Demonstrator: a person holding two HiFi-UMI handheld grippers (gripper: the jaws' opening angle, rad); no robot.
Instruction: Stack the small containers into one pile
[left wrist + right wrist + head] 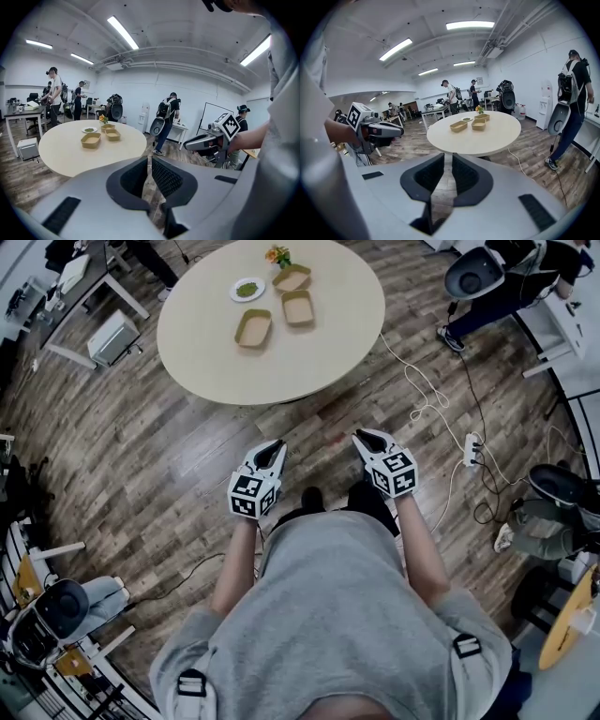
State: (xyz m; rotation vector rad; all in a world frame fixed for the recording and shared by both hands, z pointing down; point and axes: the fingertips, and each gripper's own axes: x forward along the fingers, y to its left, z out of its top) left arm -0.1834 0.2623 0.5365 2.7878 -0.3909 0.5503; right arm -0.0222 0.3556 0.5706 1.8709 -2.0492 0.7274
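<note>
Head view has the person standing well back from the round counter [281,367], both claws held low over the wood floor [169,456]. The left claw [273,448] is pressed together on nothing. The right claw [367,437] stands slightly parted, with only floorboards showing through the gap.

Three shallow tan containers sit apart on the far half of the counter: the nearest container [253,327], the middle container [298,307] and the far container [292,278]. The far one is close to a small flower [277,254], and a white plate [247,289] of something green sits just beside the group.

Stacking looks not yet begun. These trays look light, so a claw nudging a rim instead of pinching it could skid one across the smooth top. Reaching for the far one risks knocking over the flower or plate. A tray lowered tilted might jam instead of nesting.
</note>
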